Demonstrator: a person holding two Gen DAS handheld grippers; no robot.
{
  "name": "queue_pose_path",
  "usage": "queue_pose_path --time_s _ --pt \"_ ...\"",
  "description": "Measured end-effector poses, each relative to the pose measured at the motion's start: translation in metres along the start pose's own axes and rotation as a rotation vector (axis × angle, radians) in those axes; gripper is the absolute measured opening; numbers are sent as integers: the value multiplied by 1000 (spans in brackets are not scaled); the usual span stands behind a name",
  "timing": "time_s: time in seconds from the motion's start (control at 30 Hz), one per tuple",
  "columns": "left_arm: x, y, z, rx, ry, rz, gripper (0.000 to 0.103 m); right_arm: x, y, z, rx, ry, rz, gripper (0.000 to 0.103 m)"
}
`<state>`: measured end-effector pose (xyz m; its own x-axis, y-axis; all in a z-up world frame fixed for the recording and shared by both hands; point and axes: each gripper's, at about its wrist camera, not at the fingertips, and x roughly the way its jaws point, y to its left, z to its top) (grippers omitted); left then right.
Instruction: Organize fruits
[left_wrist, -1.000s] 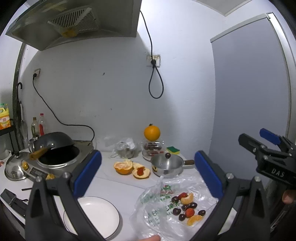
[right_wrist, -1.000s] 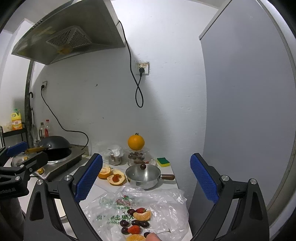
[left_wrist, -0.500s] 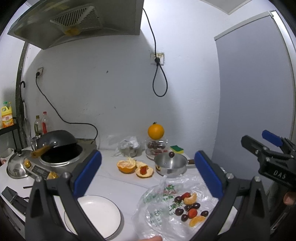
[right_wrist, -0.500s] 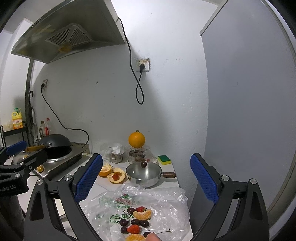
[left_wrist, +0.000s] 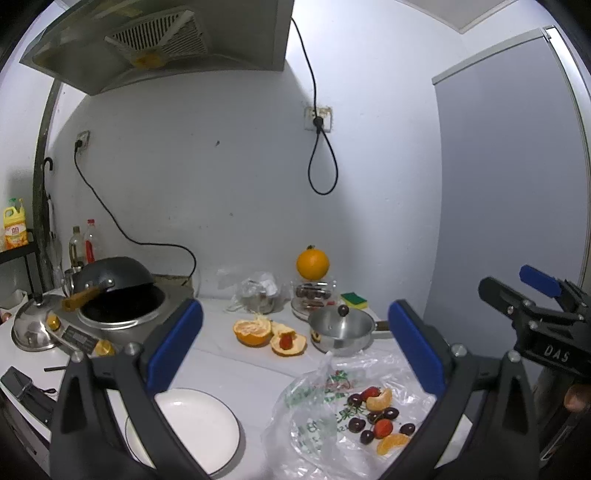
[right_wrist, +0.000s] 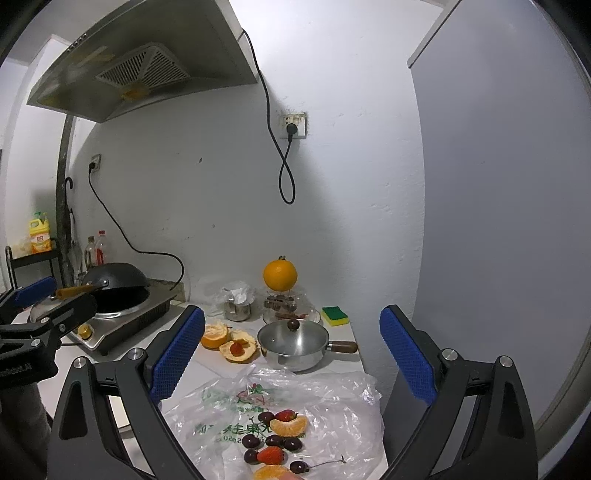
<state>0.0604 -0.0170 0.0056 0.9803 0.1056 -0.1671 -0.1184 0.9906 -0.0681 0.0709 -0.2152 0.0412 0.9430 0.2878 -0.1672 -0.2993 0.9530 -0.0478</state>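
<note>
A: Where does the fruit sit, and how do the tongs stand?

B: The cherries (right_wrist: 274, 440), strawberries (right_wrist: 270, 455) and orange segments (right_wrist: 289, 427) lie in a loose heap on a crumpled plastic bag (right_wrist: 332, 402) at the near edge of the counter (left_wrist: 236, 363); the white plate (left_wrist: 192, 430) lies empty just to the left of the bag; both the left gripper (left_wrist: 295, 350) and the right gripper (right_wrist: 291, 354) hover above with jaws wide apart, holding nothing

A: What might go wrong from here?

B: I'd judge the bag the main worry; it is thin and rumpled, so a closing finger could pinch the film along with a fruit and drag the whole heap toward the counter edge; the cherries are round and glossy and may squirt out of a pinch and roll; the strawberries and segments look soft, so too firm a squeeze could bruise them

A: Anything nearby to mind?

B: The small steel pan (right_wrist: 293, 345) stands just behind the bag, and the peeled orange halves (left_wrist: 269, 334) lie beside it; a wide swing toward the plate could also bring the two grippers together
</note>
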Motion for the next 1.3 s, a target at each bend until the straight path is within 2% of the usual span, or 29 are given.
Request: queue_pose_path --time_s 0.27,0.93,1.3 --pt "2 2 -2 -22 8 -34 101 2 -1 2 -8 8 7 97" --pt "9 -1 -6 -10 16 -24 101 10 -6 -3 0 37 24 97" --pt "21 -8 -21 26 64 -19 101 17 -14 -14 1 63 34 97"
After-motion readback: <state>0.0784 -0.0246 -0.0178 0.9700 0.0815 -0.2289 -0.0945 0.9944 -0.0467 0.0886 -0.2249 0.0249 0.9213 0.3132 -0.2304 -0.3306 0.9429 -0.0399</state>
